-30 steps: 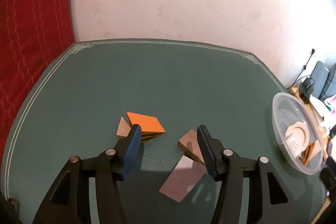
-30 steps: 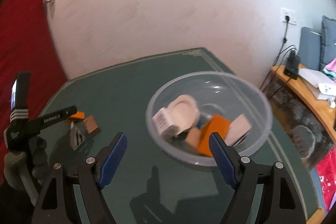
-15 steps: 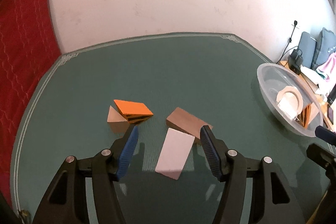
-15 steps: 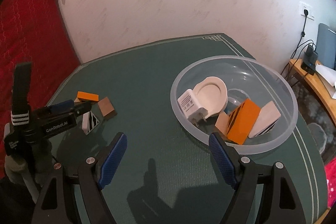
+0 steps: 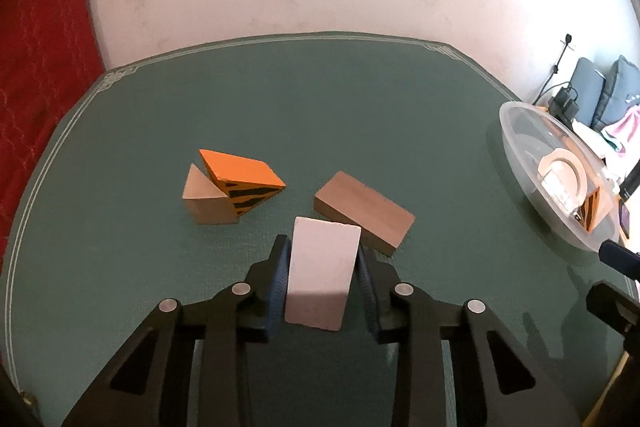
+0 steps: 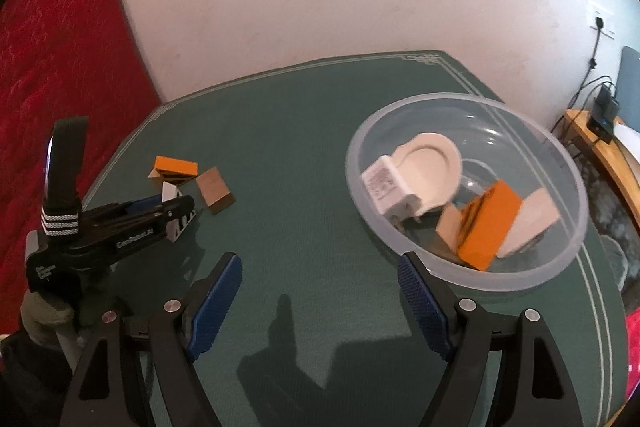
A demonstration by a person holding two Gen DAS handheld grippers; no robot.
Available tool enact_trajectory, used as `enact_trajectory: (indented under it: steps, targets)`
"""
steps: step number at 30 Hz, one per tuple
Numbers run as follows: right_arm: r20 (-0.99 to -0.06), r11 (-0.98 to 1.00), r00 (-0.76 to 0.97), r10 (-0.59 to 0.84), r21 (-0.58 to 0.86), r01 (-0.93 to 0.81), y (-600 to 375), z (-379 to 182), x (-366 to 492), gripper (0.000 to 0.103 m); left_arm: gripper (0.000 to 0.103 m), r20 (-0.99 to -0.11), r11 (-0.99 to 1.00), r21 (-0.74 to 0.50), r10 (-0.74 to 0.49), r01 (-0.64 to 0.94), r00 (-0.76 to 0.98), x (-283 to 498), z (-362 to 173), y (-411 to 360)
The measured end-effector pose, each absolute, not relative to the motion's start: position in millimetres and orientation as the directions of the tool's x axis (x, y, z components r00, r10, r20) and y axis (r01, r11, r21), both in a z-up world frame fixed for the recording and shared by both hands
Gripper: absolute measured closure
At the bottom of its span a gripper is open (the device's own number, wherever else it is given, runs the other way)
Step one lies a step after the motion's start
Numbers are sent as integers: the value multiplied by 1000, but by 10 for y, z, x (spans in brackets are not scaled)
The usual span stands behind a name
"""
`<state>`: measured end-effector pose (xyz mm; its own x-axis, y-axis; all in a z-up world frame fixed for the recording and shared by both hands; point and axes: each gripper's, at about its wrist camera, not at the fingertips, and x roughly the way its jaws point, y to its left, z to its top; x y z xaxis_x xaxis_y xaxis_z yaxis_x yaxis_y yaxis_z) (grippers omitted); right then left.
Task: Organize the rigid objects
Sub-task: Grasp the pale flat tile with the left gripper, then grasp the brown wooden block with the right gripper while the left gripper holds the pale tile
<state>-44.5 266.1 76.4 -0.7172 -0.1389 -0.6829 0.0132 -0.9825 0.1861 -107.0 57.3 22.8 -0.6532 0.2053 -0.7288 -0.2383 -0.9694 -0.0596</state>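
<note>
My left gripper [image 5: 322,259] is shut on a white rectangular block [image 5: 322,277] on the green table [image 5: 320,107]. Beside it lie a brown block [image 5: 366,213], an orange tiger-striped wedge [image 5: 242,177] and a tan wedge [image 5: 204,199]. In the right wrist view the left gripper [image 6: 176,207] holds the white block [image 6: 170,195] near the orange wedge [image 6: 176,167] and brown block [image 6: 214,189]. My right gripper [image 6: 320,279] is open and empty, just in front of a clear plastic bowl [image 6: 466,279].
The bowl [image 5: 520,147] holds a white charger [image 6: 386,189], a cream round piece [image 6: 430,171], an orange block [image 6: 486,227] and pale blocks. A red cloth [image 5: 40,67] lies left of the table. A wooden side table with cables [image 6: 600,147] stands at right.
My left gripper moved forward and closed on the white block. The right gripper drew back and left, so the bowl now sits further right in its view.
</note>
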Motion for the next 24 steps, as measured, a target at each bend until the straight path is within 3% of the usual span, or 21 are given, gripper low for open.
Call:
enact_trajectory:
  steps: [16,24]
  targets:
    - [-739,-972,-631,-236,173,161,2091,684,-1078,20,71,-636,-992,-117,104,-38,-765,-951,602,71]
    - [-759,-967,-604,-242,137,215,1813,612,-1421,33,71,-629,-987,-149,41,68,-776,-947,652,-179]
